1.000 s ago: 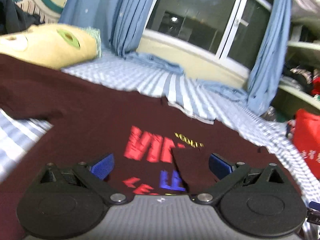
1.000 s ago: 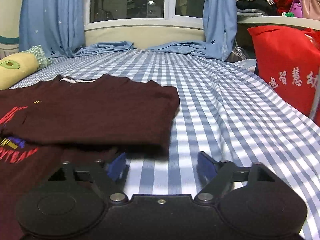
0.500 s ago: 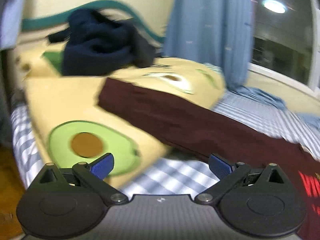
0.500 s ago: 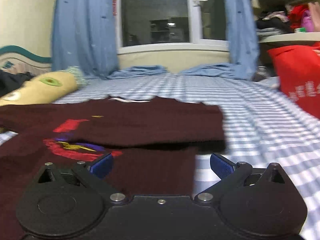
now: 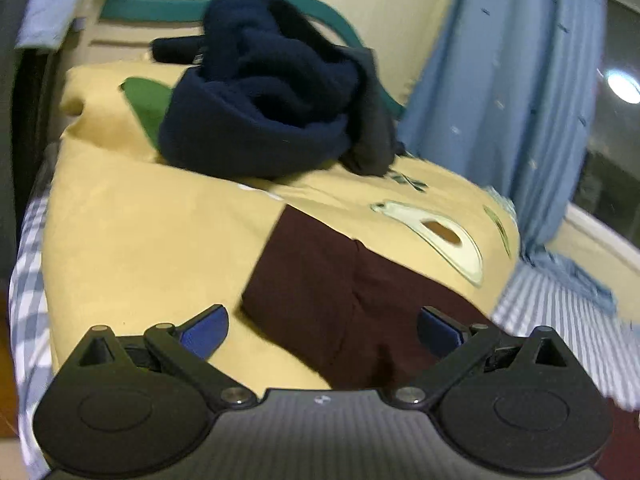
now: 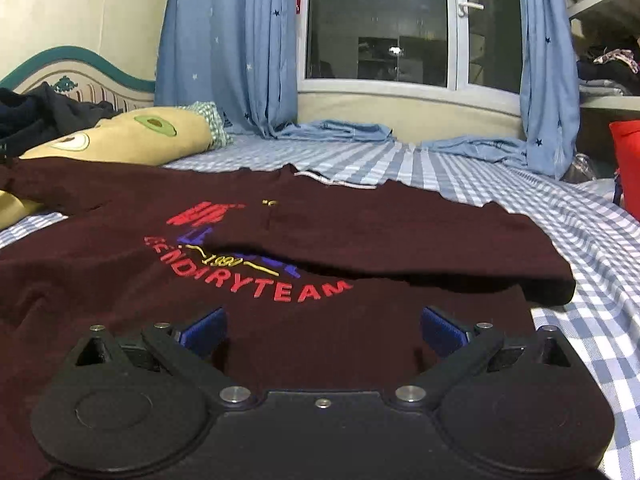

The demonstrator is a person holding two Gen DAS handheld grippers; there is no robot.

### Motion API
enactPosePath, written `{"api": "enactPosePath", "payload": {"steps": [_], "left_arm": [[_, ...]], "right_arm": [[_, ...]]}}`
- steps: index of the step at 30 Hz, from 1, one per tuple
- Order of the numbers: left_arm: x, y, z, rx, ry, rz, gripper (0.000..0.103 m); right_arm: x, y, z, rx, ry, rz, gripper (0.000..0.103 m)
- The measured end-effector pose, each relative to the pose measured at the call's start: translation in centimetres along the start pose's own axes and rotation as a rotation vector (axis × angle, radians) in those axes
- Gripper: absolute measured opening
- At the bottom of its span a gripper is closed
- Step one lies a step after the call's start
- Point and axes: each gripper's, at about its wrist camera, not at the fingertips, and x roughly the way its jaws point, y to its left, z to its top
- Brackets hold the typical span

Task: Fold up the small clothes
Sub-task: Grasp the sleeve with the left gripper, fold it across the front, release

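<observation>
You see the checked bed (image 6: 500, 184) carrying the maroon T-shirt (image 6: 120, 280). A yellow avocado pillow (image 6: 132, 140) lies beside it, under one sleeve.

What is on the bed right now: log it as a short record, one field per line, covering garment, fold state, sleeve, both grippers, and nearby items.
garment: maroon T-shirt, printed side up, on the checked bedsheet
fold state: right side folded in over the print; left side not folded
sleeve: left sleeve lies spread on the yellow avocado pillow
left gripper: open, empty, above the sleeve
right gripper: open, empty, over the shirt's lower part
nearby: navy clothes pile on the pillow; blue curtains
</observation>
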Motion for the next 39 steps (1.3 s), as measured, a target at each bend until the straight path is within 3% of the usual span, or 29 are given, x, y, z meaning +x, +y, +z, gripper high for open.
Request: {"api": "enactPosePath", "payload": {"steps": [2, 7, 10, 11, 14, 18, 24, 31, 39], "left_arm": [[0.3, -0.1, 0.1, -0.032, -0.012, 0.038, 0.089], [0.8, -0.6, 0.6, -0.026, -0.038, 0.106, 0.052], [0.4, -1.2, 0.9, 0.006, -0.075, 0.134, 0.011], [0.2, -1.7, 1.1, 0.030, -0.089, 0.187, 0.008], [-1.0, -3.5, 1.5, 0.094, -0.138, 0.210, 0.008], [-3.9, -7.0, 1.7, 0.209, -0.246, 0.144, 0.007], [-9.5, -13.6, 1.3, 0.342, -0.337, -0.082, 0.007], [-15.9, -22.9, -1.6, 0.490, -0.339, -0.390, 0.007], [-19.2, -30.6, -10.6, 0.634, -0.185, -0.653, 0.007]], "right_arm": [[0.2, -0.4, -0.1, 0.019, 0.010, -0.004, 0.103], [0.7, -1.4, -0.1, 0.091, 0.040, 0.009, 0.103], [0.9, -2.2, -0.3, 0.149, 0.051, 0.025, 0.103], [0.9, -2.5, -0.3, 0.169, 0.052, 0.034, 0.103], [0.8, -3.1, -0.5, 0.212, 0.047, 0.057, 0.103], [0.6, -3.6, -0.6, 0.246, 0.033, 0.085, 0.103], [0.1, -4.4, -0.9, 0.296, 0.007, 0.123, 0.103], [-0.3, -5.0, -1.2, 0.331, -0.016, 0.167, 0.103], [-0.8, -5.7, -1.5, 0.374, -0.039, 0.204, 0.103]]}}
